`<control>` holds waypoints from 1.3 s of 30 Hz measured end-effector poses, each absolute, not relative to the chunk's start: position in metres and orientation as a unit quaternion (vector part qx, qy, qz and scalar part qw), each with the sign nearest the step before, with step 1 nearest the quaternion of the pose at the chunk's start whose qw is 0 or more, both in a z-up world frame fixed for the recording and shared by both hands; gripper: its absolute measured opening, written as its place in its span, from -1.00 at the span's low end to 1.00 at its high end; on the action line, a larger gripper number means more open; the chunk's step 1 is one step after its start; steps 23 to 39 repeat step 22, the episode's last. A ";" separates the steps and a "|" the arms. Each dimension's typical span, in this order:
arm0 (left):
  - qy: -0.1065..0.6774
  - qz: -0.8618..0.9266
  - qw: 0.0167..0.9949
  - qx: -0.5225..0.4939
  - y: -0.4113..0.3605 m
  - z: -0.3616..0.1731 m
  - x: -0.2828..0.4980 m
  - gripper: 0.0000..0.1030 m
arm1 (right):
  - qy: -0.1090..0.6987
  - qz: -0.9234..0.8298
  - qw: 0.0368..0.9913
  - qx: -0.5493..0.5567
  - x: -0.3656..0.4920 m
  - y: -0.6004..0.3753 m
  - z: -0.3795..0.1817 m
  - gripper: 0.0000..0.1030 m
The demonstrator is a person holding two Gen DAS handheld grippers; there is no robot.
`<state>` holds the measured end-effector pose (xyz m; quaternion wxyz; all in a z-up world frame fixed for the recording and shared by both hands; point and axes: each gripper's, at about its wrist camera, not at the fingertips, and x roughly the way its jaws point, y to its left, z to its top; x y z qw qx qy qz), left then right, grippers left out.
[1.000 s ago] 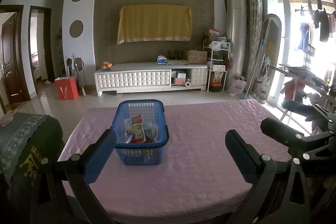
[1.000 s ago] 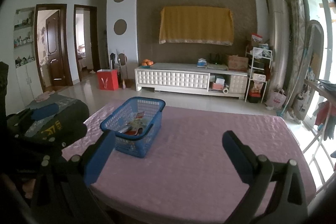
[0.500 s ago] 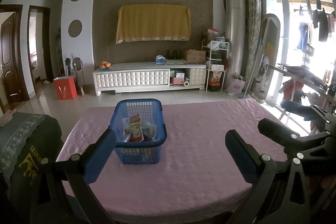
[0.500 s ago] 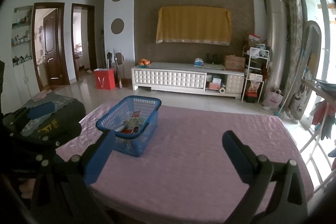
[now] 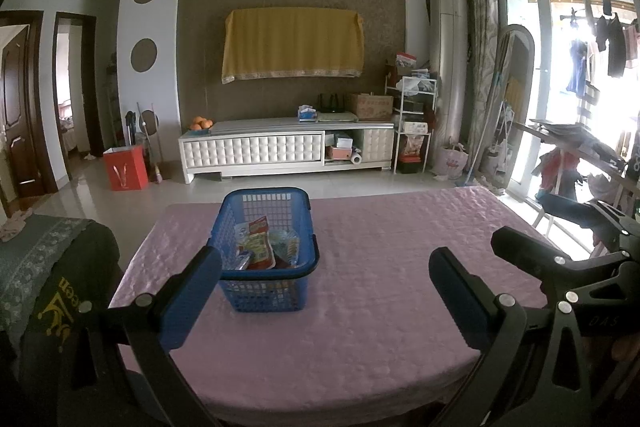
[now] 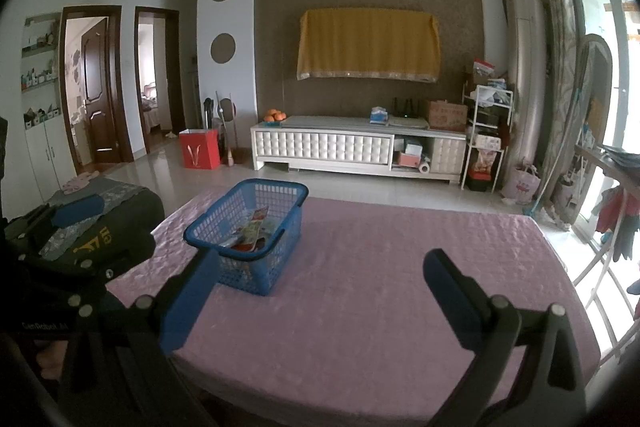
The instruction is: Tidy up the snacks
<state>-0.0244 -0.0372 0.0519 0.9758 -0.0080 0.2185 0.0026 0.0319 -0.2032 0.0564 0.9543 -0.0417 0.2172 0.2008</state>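
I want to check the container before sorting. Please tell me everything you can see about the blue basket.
The blue basket is rectangular, apparently plastic, with lattice walls and a solid rolled rim. It stands upright on the pink tablecloth, toward the table's left side. Several snack packets lie inside, one with a red top; their number is unclear. Neither the left gripper nor the right gripper touches it; both are open and empty.

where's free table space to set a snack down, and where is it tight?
Free: pink tablecloth from the blue basket across to the right table edge, and the near strip between both open tongs, left tongs, right tongs. Tight: the table's left edge, where the basket holding snack packets sits near the dark chair back.
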 end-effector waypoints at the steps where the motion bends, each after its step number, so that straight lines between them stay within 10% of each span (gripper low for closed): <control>1: 0.219 0.002 0.976 -0.008 -0.037 0.052 -0.024 0.99 | 0.217 0.201 0.954 -0.042 0.032 -0.203 0.056 1.00; 39: 0.219 0.005 0.976 -0.006 -0.039 0.051 -0.026 0.99 | 0.219 0.201 0.954 -0.039 0.031 -0.203 0.056 1.00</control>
